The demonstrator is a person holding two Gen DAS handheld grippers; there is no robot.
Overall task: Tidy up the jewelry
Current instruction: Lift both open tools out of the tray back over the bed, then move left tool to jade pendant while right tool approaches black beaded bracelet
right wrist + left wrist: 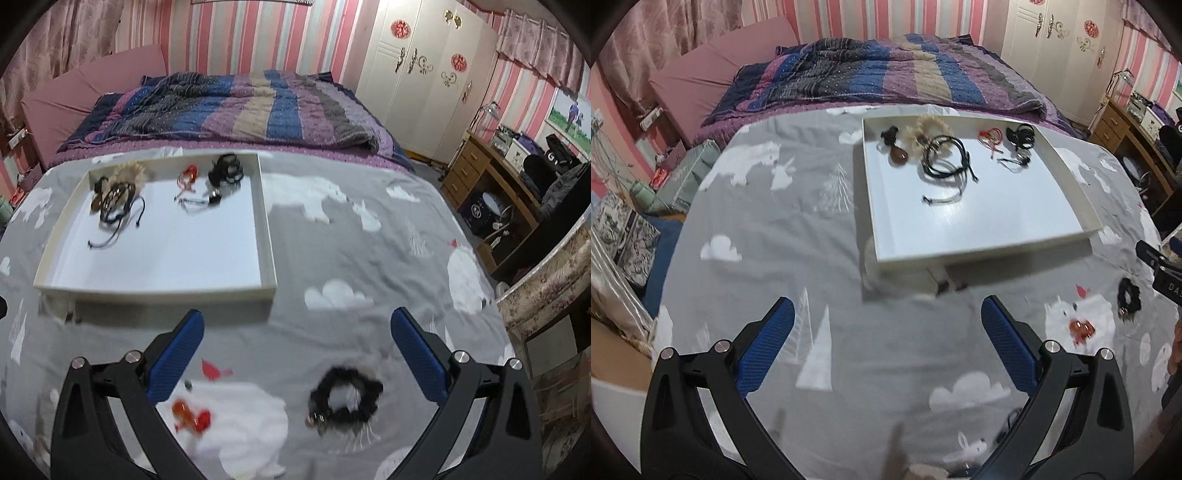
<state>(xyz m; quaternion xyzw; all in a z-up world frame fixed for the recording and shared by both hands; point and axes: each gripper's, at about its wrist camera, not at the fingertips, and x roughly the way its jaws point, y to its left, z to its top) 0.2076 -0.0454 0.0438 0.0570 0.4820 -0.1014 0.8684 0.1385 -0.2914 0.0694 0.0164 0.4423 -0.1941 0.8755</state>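
A white shallow tray point(979, 236) point(267, 229) lies on the grey bedspread. It holds black cord bracelets point(945, 160) point(118, 206), a fluffy beige piece point(927, 127) point(129, 171), a brown stone pendant point(899, 157), red cords point(990, 136) point(188, 175) and black cords point(1021, 134) point(225, 170). A black scrunchie point(345, 400) point(1128, 295) and a red-orange bead piece point(190, 415) point(1080, 328) lie on the bedspread. My right gripper point(297, 328) is open above them, the scrunchie between its fingers. My left gripper point(888, 317) is open and empty in front of the tray.
A striped purple and blue quilt point(886, 70) lies bunched at the far end of the bed. A white wardrobe point(424, 74) and a wooden desk point(491, 170) stand at the right. Boxes and bags point(624, 236) sit at the bed's left side.
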